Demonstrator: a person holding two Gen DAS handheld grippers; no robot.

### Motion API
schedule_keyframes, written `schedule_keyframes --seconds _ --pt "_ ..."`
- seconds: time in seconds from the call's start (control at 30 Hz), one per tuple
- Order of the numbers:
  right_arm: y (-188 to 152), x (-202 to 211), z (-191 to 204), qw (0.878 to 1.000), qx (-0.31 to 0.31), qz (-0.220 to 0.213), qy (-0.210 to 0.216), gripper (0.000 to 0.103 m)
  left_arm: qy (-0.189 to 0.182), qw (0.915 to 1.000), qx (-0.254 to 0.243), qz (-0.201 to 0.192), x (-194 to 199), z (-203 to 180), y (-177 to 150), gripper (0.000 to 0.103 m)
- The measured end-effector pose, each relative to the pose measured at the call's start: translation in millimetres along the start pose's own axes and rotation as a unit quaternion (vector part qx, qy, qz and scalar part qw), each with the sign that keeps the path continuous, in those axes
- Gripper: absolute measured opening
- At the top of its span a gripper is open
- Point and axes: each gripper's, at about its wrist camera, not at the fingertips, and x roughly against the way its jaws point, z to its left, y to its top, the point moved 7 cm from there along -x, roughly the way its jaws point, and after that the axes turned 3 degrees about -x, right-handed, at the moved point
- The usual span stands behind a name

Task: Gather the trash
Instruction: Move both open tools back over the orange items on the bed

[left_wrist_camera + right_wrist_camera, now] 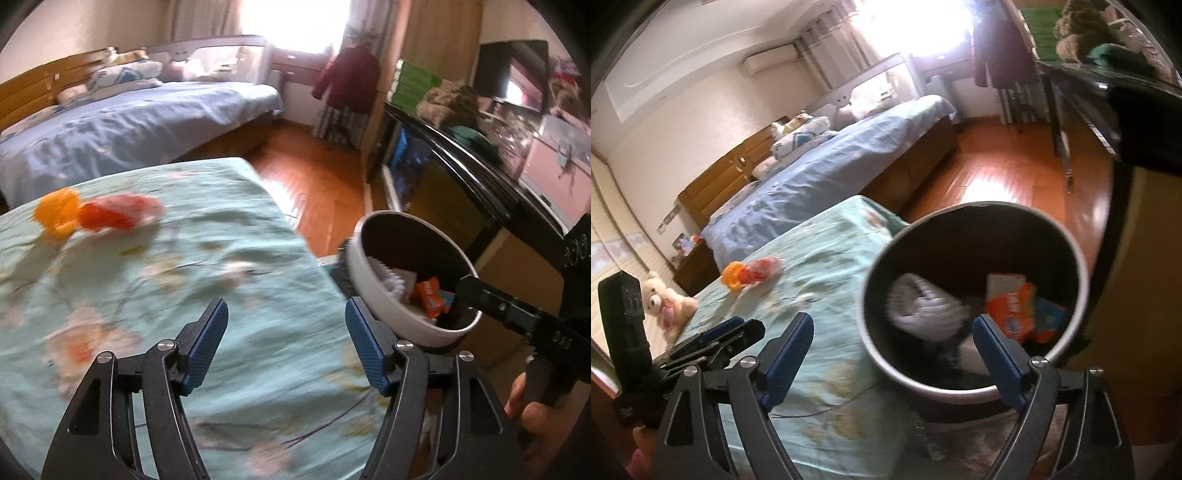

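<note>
A white trash bin [369,280] with a dark inside stands by the right edge of the teal flowered bedspread [221,258]. It holds a white crumpled piece [923,310] and an orange packet [1012,310]. An orange wrapper [59,214] and a red wrapper [118,212] lie far left on the spread. My left gripper [286,310] hovers open over the spread with nothing between its fingers. My right gripper [892,325] is open at the bin's [942,391] near rim, nothing held. One of its fingers [491,299] reaches over the bin.
A blue-covered bed [129,122] lies behind, wooden floor [317,177] between it and the bin. A black table [461,147] with a screen stands right. A teddy bear [665,302] sits at the spread's far left. A person's hand [532,417] grips the right tool.
</note>
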Motion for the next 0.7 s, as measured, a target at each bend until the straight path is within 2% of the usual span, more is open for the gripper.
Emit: schedule_keyframes --seconds 0.2,0.37,0.53,0.6,0.7 --pt "-5 -10 28 1.0 0.016 0.007 0.019 0.09 0.032 0.9989 0.031 -0.017 20 46 -7 0.068" --pt "-11 -21 49 0.999 0.03 0.02 0.032 0.09 0.081 0.9953 0.038 -0.037 33 82 -10 0.069" --pt "-16 -36 75 0.997 0.05 0.032 0.048 0.09 0.091 0.9914 0.05 -0.079 48 114 -15 0.069" --pt "-18 -41 83 0.996 0.059 0.036 0.053 0.09 0.105 0.9894 0.06 -0.081 51 128 -18 0.074" --pt "-23 -53 96 0.994 0.072 0.047 0.061 0.091 0.121 0.9878 0.076 -0.061 52 151 -26 0.075"
